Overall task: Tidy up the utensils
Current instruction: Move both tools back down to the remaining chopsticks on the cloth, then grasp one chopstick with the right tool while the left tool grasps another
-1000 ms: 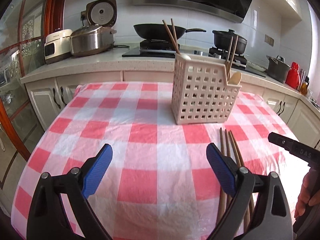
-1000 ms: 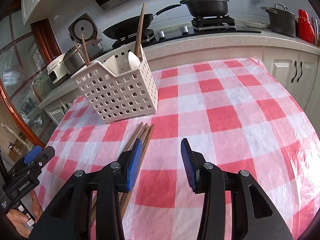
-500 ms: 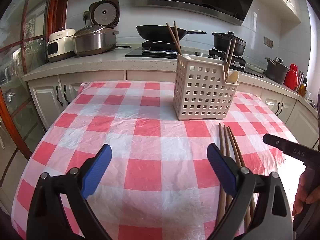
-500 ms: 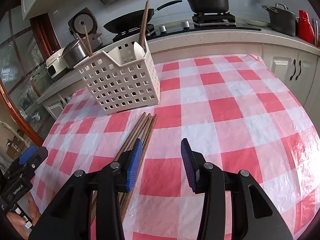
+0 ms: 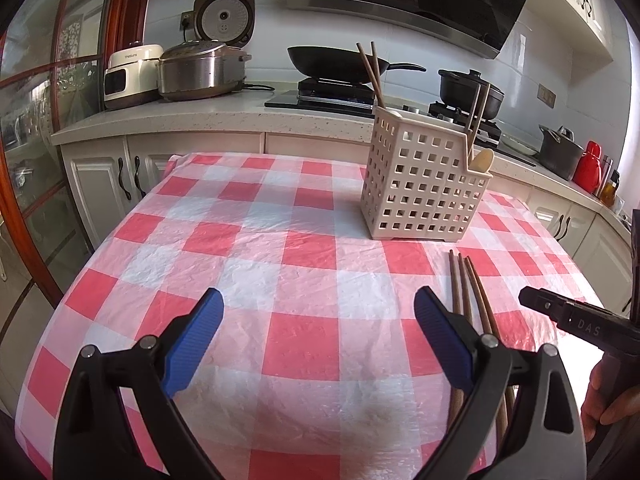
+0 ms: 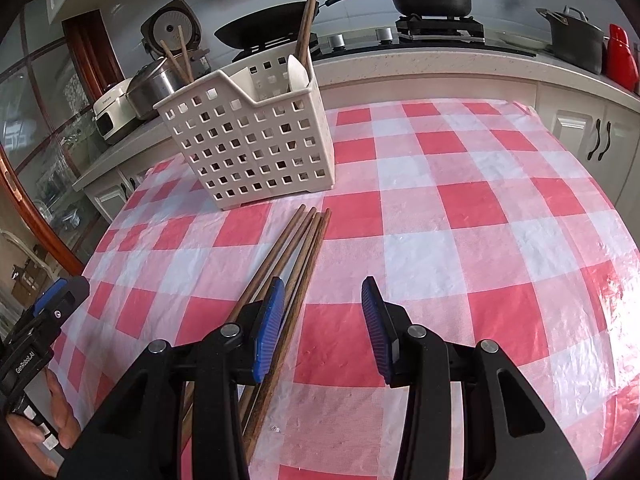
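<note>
Four brown chopsticks lie bundled on the checked cloth beside my right gripper, whose jaws hang apart and empty; my left gripper gapes wide over bare cloth. Closing now, I'd likely pinch one stick and scatter the rest. Since a second ago the white slotted utensil basket looks farther ahead.

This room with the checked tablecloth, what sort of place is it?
A home kitchen, by the look of it. A wok and a lidded black pot sit on the stove behind the table, a rice cooker stands on the counter, and a utensil basket holds chopsticks.
</note>
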Tool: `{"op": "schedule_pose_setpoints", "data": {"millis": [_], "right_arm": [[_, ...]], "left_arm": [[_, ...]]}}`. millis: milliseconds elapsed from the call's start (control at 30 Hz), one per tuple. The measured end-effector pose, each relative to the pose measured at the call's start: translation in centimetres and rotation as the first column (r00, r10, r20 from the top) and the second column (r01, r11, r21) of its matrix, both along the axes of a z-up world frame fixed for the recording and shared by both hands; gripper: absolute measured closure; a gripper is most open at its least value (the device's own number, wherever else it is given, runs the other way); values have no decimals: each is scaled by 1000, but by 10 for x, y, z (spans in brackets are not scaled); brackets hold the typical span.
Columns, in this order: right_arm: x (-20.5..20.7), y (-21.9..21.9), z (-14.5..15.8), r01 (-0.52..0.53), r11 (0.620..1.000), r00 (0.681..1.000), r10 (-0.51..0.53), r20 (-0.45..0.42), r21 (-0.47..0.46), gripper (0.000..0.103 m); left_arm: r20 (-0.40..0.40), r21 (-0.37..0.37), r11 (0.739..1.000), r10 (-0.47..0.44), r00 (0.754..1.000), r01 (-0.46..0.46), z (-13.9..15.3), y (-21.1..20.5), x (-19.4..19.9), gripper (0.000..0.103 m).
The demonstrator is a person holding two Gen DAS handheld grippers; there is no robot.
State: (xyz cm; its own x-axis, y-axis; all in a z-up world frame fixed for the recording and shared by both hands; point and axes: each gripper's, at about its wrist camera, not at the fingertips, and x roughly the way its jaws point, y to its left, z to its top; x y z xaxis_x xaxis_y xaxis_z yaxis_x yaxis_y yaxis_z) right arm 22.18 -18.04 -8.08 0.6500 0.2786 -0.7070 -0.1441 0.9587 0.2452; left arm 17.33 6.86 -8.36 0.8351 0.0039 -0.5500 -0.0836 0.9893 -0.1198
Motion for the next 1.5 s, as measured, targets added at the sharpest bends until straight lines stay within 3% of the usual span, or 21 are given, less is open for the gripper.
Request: {"op": "schedule_pose_setpoints", "data": {"millis": [300,667,1033,1200,1333,1500], "right_arm": [[1,16,-4,-32,999,999,32,-9,-26,64],[20,32,-18,-13,991,998,4,-70,-130,79],[39,44,-27,-4,976,996,-17,-92,-219,81],[50,44,-27,-6,972,994,-19,-106,-235,81],[49,34,-27,-9,976,994,-15,-108,-217,92],[41,14,-26,-12,986,993,-8,-118,-167,97]], "left_arm": [[-3,-9,1000,3,1000,-3,-3,3,-1,10],[-3,-9,1000,-5,1000,5,-5,3,-3,10],[-15,-10,1000,-11,1000,11,-9,3,-3,10],[-24,6,1000,-28,999,28,-8,-2,-1,10],[-40,35,998,-48,998,49,-9,-13,3,10],[-74,61,993,-99,992,104,-11,-33,12,10]]}}
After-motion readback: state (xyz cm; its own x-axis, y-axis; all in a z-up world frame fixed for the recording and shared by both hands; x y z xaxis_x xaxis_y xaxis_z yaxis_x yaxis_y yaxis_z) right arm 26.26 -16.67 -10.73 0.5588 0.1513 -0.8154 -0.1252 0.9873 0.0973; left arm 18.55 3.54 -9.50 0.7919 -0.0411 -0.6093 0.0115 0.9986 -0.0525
